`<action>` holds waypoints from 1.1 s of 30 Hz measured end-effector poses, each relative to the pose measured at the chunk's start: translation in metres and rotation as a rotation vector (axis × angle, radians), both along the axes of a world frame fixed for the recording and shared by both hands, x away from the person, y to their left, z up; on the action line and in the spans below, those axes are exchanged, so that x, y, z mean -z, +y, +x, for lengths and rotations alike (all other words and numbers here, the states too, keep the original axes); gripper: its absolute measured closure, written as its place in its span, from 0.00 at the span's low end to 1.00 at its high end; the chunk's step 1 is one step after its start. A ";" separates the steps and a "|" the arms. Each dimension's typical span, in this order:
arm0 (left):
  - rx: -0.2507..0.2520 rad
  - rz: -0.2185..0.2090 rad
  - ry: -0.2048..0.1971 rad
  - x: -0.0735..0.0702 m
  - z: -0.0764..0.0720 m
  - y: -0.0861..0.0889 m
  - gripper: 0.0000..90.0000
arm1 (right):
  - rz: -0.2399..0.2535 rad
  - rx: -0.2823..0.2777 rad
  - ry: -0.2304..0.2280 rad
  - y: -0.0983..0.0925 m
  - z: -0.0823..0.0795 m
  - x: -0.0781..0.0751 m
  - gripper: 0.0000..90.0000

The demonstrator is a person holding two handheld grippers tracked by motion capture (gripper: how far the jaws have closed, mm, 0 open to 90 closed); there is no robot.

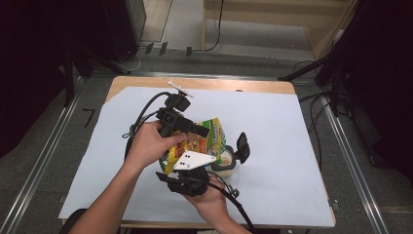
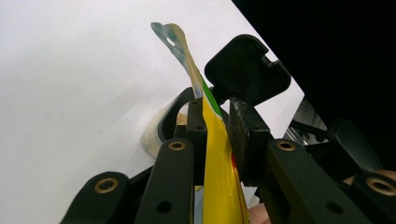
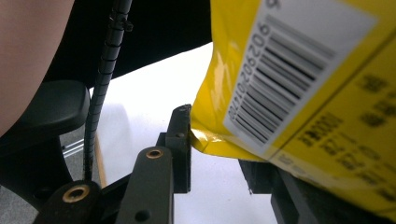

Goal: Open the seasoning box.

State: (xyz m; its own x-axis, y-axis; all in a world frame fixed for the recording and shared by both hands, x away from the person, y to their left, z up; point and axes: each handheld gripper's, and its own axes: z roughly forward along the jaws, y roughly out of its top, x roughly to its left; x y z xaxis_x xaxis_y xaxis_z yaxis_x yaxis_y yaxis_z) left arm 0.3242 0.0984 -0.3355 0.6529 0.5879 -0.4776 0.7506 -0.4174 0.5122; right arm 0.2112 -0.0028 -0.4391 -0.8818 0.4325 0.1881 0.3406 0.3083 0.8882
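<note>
Your left hand (image 1: 146,144) comes in from the lower left of the high view and grips the left gripper (image 1: 197,130), a black two-jaw tool with a cable looping back over the white sheet (image 1: 272,161) that covers the wooden table (image 1: 243,86). In the left gripper view, its jaws stand nearly together and pinch the glossy yellow and green snack bag (image 2: 219,177) between the pads, with the bag's crimped top edge rising above them. So you have the bag clamped on that side.

The bag (image 1: 207,139) sits at the middle of the sheet, held up off it between your two tools and leaning over a small round clear container with a pale filling (image 1: 225,163). That container's black hinged lid (image 1: 242,146) stands open, just to the right of the bag. In the left gripper view, the lid (image 2: 247,70) shows right behind the bag.

Your right hand (image 1: 212,200) enters from the bottom, holding the right gripper (image 1: 187,178), the one with the grey three-cornered plate on top. In the right gripper view, the bag's lower corner, with its barcode label (image 3: 285,79), lies between the jaws. One pad touches the corner fold; the other is hidden behind the bag, so I cannot tell whether that grip is closed on it.
</note>
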 end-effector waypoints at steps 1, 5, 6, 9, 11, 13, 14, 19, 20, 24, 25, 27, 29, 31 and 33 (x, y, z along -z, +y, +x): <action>0.000 0.000 0.000 0.000 0.000 0.000 0.88 | 0.001 -0.002 0.002 0.000 0.000 0.000 0.77; 0.001 -0.001 -0.002 -0.001 0.000 0.000 0.88 | -0.001 -0.003 -0.003 0.000 0.000 0.000 0.77; 0.001 -0.003 -0.003 -0.001 0.000 0.000 0.88 | -0.002 0.000 -0.008 0.000 0.000 0.000 0.77; -0.001 -0.003 -0.011 -0.002 -0.001 0.000 0.88 | -0.003 0.000 -0.008 0.000 0.000 0.000 0.77; 0.000 -0.004 -0.012 -0.002 -0.002 0.000 0.88 | -0.004 0.003 -0.013 -0.001 0.001 0.000 0.78; 0.003 0.000 -0.012 -0.002 -0.002 0.000 0.88 | -0.004 0.003 -0.012 -0.001 0.001 0.000 0.78; 0.003 0.000 -0.012 -0.002 -0.002 0.000 0.88 | -0.005 0.003 -0.014 -0.001 0.001 0.000 0.78; 0.002 -0.001 -0.014 -0.002 -0.002 0.000 0.88 | -0.007 0.002 -0.013 -0.001 0.001 0.000 0.78; 0.002 -0.001 -0.014 -0.002 -0.002 0.000 0.88 | -0.008 0.003 -0.014 -0.001 0.001 0.000 0.78; 0.002 0.001 -0.015 -0.002 -0.002 -0.001 0.88 | -0.007 0.002 -0.013 -0.001 0.002 0.000 0.78; 0.002 0.000 -0.015 -0.002 -0.002 -0.001 0.88 | -0.007 0.002 -0.013 -0.001 0.002 0.000 0.78; 0.003 0.000 -0.014 -0.002 -0.002 -0.001 0.88 | -0.008 0.002 -0.013 -0.001 0.002 0.000 0.78; 0.003 0.001 -0.013 -0.002 -0.002 -0.001 0.88 | -0.008 0.002 -0.013 -0.001 0.002 0.000 0.78; 0.003 0.001 -0.012 -0.002 -0.002 -0.001 0.88 | -0.008 0.002 -0.013 -0.001 0.002 0.000 0.78; 0.004 0.000 -0.012 -0.002 -0.002 0.000 0.88 | -0.008 0.002 -0.013 -0.001 0.002 0.000 0.78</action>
State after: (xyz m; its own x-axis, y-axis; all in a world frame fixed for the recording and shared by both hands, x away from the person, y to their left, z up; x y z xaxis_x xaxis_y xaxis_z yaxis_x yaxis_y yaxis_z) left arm 0.3225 0.0980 -0.3335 0.6607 0.5856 -0.4697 0.7429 -0.4204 0.5209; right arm 0.2129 -0.0035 -0.4392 -0.8833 0.4357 0.1728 0.3294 0.3148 0.8902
